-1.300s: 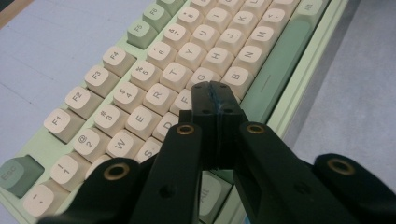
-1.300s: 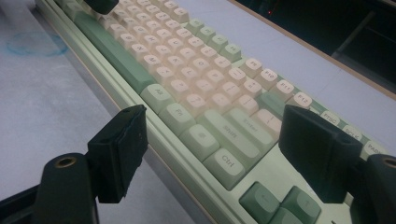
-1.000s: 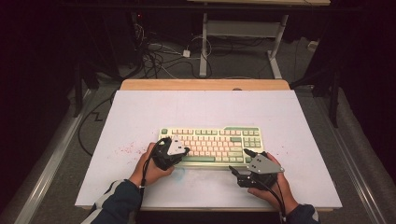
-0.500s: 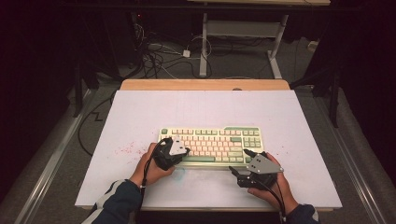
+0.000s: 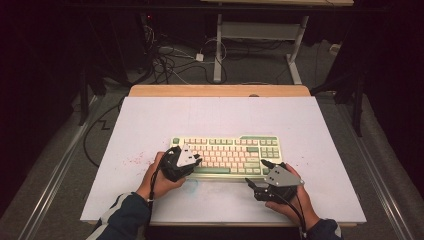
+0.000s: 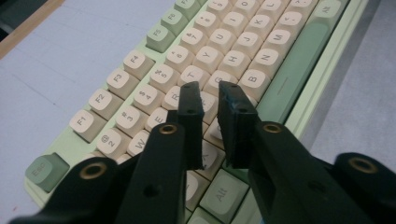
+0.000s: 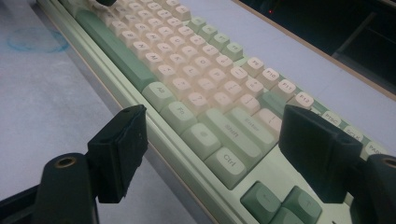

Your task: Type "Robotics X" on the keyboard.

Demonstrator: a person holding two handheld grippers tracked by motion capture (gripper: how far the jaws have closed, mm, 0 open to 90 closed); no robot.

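Observation:
A cream and green keyboard [image 5: 225, 155] lies at the middle of the white table top. My left gripper [image 5: 196, 161] hangs over its left end, with the tips above the letter keys [image 6: 205, 88]. Its jaws have just been opening; a narrow gap shows between the pads and nothing sits in it. My right gripper [image 5: 256, 172] rests at the keyboard's near right corner. Its jaws stand wide apart [image 7: 212, 116], one over the table and one over the keys by Enter, with the keyboard's [image 7: 187, 70] front edge between them, untouched.
The white table top [image 5: 150, 125] has a wooden strip [image 5: 220, 91] along its far edge. Red specks [image 5: 135, 161] and a faint blue ring [image 5: 192, 186] mark the surface near my left hand. Cables and desk legs [image 5: 218, 50] stand on the floor beyond.

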